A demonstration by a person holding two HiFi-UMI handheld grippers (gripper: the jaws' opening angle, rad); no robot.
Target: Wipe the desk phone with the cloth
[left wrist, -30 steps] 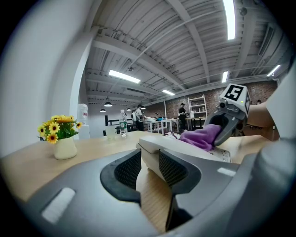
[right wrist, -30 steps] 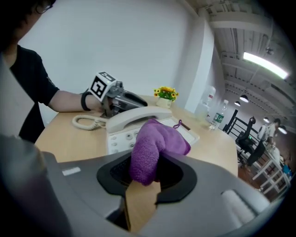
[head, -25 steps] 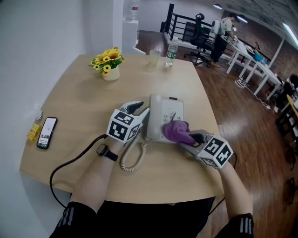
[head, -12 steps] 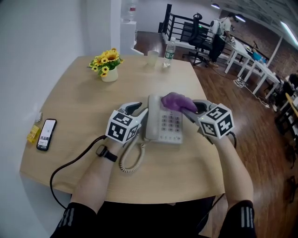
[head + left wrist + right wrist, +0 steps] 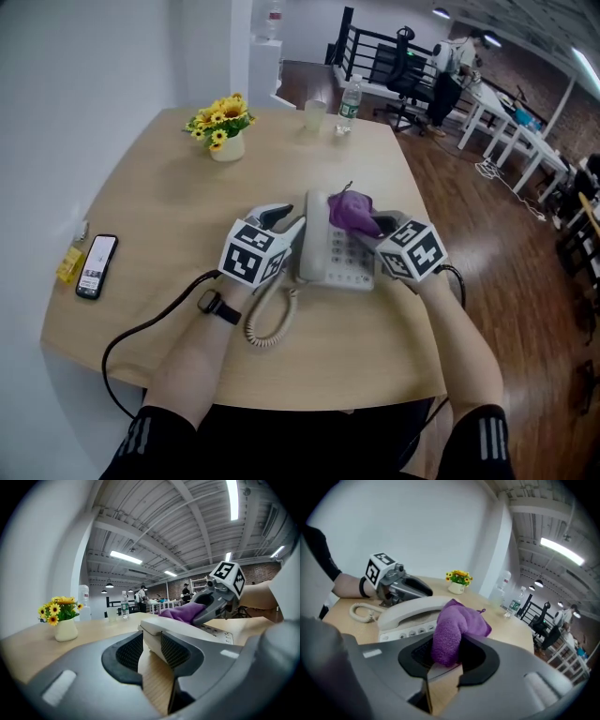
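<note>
The white desk phone (image 5: 336, 255) lies mid-table with its handset on the left side. My left gripper (image 5: 287, 225) is at that left edge, and its pads close on the phone's corner (image 5: 151, 641). My right gripper (image 5: 373, 225) is shut on a bunched purple cloth (image 5: 351, 210), which rests on the far part of the phone above the keypad. In the right gripper view the cloth (image 5: 453, 631) fills the space between the jaws, with the handset (image 5: 412, 609) just beyond. The left gripper view shows the cloth (image 5: 180, 613) lying on top of the phone.
The coiled handset cord (image 5: 267, 325) lies near the front edge, with a black cable (image 5: 141, 336) trailing left. A smartphone (image 5: 95, 266) and a yellow item (image 5: 67, 265) lie at the left edge. A vase of sunflowers (image 5: 223, 133), a cup (image 5: 315, 114) and a water bottle (image 5: 346, 105) stand at the far side.
My right gripper has carried the cloth from the near right corner of the phone up over the keypad to its far end. The left gripper has stayed in place.
</note>
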